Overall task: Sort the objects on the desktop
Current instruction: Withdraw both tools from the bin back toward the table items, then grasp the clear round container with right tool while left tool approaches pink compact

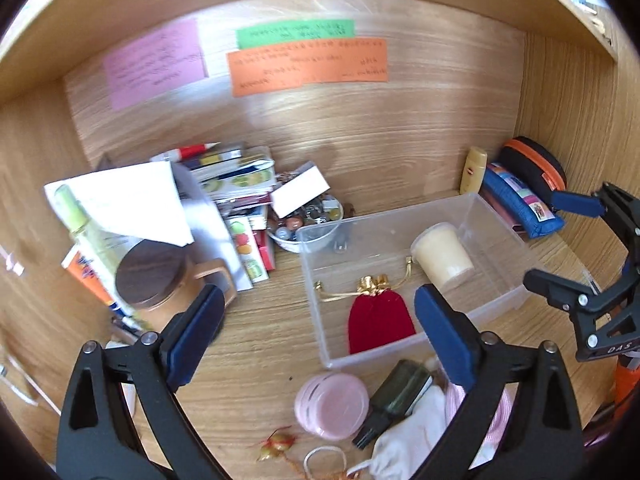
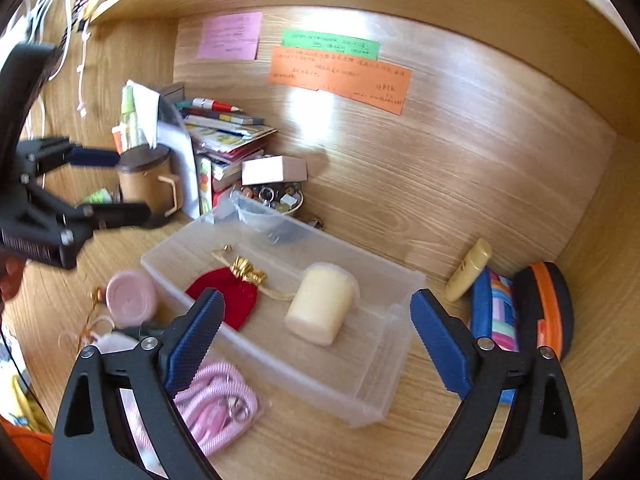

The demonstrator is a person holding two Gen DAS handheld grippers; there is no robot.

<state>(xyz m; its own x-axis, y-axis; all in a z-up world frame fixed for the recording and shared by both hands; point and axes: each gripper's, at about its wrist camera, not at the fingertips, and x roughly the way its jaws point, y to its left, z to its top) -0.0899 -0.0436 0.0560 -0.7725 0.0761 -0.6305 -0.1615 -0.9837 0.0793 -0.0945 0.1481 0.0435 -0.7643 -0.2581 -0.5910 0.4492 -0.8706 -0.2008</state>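
A clear plastic box [image 1: 400, 208] [image 2: 280, 368] stands on the wooden desk. Inside it lie a red velvet pouch [image 1: 380, 322] [image 2: 228, 292] with gold ties and a cream cup [image 1: 442, 254] [image 2: 320, 304] on its side. My left gripper [image 1: 320, 296] [image 2: 116, 184] hovers open above the box's near-left part, with nothing between its fingers. My right gripper [image 2: 318, 298] [image 1: 560, 244] is open over the box's near side, also holding nothing. In front of the box sit a pink round jar [image 1: 332, 406] [image 2: 130, 294], a dark green bottle [image 1: 400, 392], a white pouch [image 1: 408, 432] and a pink coiled cord [image 2: 220, 404].
A lidded mug [image 1: 152, 276], a book stack [image 1: 240, 184] and a bead bowl [image 1: 308, 220] crowd the back left. A yellow tube [image 2: 470, 270], a blue pencil case [image 2: 494, 308] and a black-orange case [image 2: 548, 308] fill the right corner. Wooden walls enclose the desk.
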